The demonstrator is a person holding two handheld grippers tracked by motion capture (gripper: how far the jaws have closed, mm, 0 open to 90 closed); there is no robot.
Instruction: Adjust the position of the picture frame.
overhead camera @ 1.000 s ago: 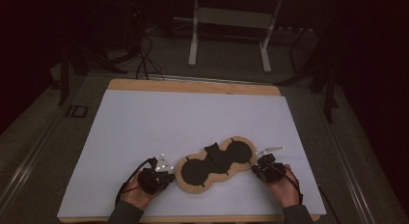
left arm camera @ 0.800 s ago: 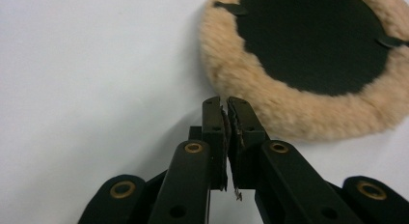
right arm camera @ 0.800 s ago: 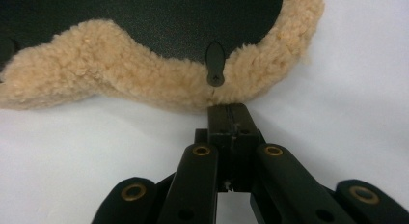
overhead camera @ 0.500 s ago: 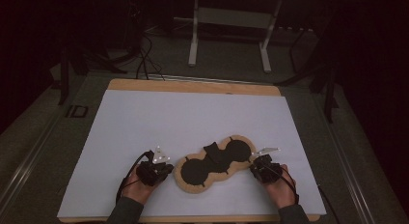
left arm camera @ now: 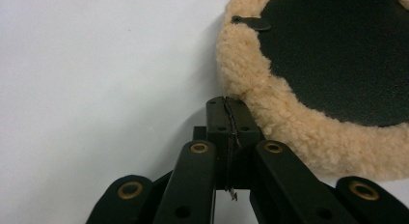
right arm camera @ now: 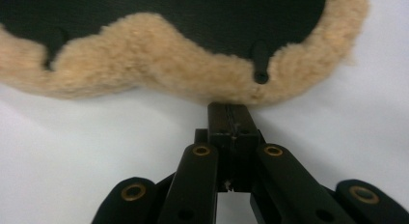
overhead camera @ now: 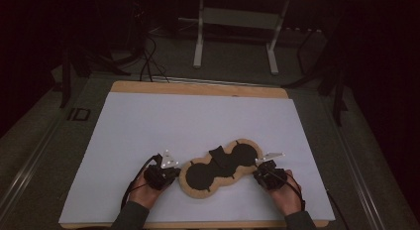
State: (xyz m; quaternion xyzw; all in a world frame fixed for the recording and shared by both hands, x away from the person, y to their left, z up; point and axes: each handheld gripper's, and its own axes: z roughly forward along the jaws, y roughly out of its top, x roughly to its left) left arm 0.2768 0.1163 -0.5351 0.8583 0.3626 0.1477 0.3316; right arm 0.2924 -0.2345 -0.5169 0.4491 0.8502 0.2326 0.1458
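A peanut-shaped pad (overhead camera: pixel 200 176) with a tan fleece rim and black middle lies flat on the white sheet (overhead camera: pixel 198 121), near the front edge. My left gripper (overhead camera: pixel 176 173) lies at the pad's left end. In the left gripper view its jaws (left arm camera: pixel 226 104) have just closed the last bit and now meet, tips touching the fleece rim (left arm camera: pixel 289 132), with no fleece seen between the pads. My right gripper (overhead camera: pixel 256 172) lies at the pad's right end. There its shut tips (right arm camera: pixel 230 108) butt against the fleece (right arm camera: pixel 159 69).
The white sheet covers a wooden board (overhead camera: pixel 198 88) on a grey table. Black tabs (overhead camera: pixel 220 155) sit at the pad's waist. A metal stand (overhead camera: pixel 200 36) and cables (overhead camera: pixel 146 56) are on the dark floor beyond the table.
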